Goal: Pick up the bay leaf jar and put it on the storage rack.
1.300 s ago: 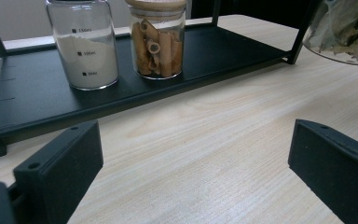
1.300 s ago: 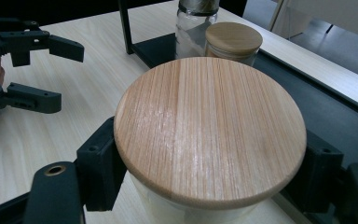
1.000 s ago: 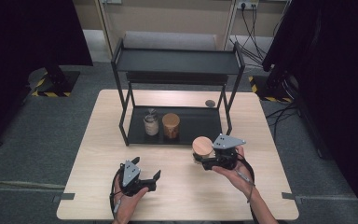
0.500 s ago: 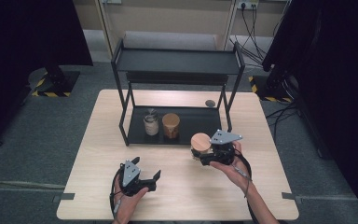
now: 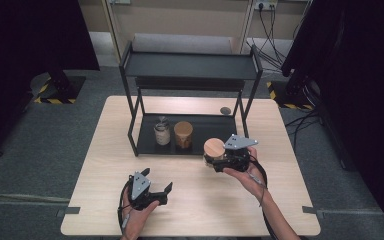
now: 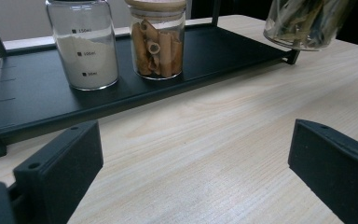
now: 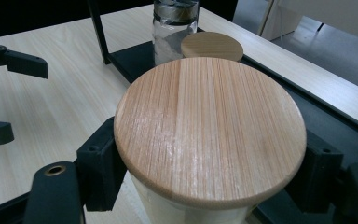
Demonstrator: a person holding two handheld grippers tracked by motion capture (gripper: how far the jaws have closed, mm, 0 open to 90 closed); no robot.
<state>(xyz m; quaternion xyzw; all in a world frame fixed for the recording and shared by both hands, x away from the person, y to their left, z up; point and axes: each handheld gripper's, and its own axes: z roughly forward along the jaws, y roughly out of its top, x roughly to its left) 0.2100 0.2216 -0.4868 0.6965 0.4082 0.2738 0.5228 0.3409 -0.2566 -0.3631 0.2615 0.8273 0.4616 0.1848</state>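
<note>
We've got the right tongs [image 5: 219,161] clamped on the jar [image 5: 214,150], upright, wooden lid up, beside the shelf tray [image 5: 200,148]; left tongs [image 5: 156,187] open over the tabletop [image 5: 205,200].

Upright glass jar [image 5: 214,152] with round wooden lid, clamped at the shelf rack's [image 5: 190,67] front right corner.

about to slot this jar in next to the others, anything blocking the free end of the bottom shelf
Nothing visible does. The right gripper holds the wooden-lidded jar at the front edge of the rack's bottom shelf. The powder jar and the pasta jar stand on the shelf's left part; the stretch right of them looks bare.
</note>
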